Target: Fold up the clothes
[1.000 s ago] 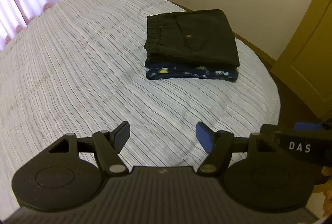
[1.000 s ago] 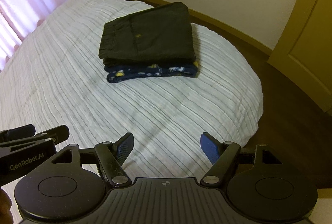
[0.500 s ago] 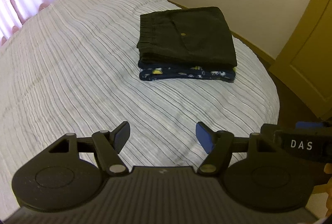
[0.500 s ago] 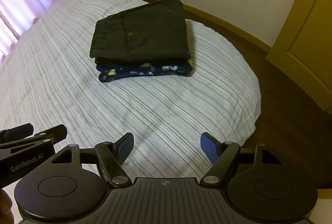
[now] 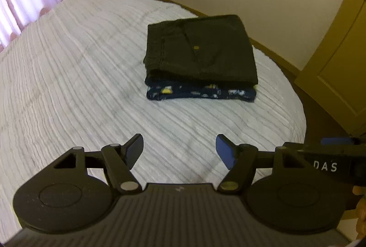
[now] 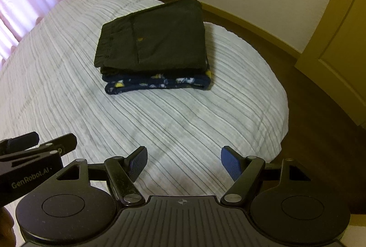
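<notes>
Striped bedspread (image 5: 68, 87) carries folded clothes (image 5: 201, 59) well beyond both empty claws.

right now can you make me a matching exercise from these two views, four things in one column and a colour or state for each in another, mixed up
Things:
1. folded trousers
2. patterned garment
3. bedspread
4. right gripper

Descriptions:
a. white with thin grey stripes
b. open, nothing between its pads
c. dark navy with yellow and white print, bottom of the stack
d. black, with a small button, top of the stack

Pairs: 1-d, 2-c, 3-a, 4-b
</notes>
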Demonstrator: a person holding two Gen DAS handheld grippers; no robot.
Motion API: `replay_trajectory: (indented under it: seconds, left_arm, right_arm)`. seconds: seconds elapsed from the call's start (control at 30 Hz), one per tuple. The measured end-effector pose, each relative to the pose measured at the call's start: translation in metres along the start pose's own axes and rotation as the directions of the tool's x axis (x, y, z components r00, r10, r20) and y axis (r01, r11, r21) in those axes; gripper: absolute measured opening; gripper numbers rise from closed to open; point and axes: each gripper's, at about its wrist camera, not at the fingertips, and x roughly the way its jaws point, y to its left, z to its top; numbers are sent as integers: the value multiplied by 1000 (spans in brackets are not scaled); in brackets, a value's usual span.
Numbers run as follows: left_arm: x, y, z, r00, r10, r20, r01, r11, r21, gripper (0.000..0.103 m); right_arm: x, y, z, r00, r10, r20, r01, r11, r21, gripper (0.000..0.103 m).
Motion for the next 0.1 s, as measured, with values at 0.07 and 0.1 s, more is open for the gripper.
replay_trajectory:
  seconds: [0.07, 0.1]
  left_arm:
    - [0, -3, 3, 1000, 3, 8, -3, 1000, 6, 67]
    - [1, -4, 5, 1000, 1, 6, -1, 1000, 4, 67]
  right_arm:
    - [1, -2, 2, 1000, 0, 4, 0, 1000, 0, 74]
    - [1, -2, 3, 1000, -1, 6, 1, 1000, 0, 74]
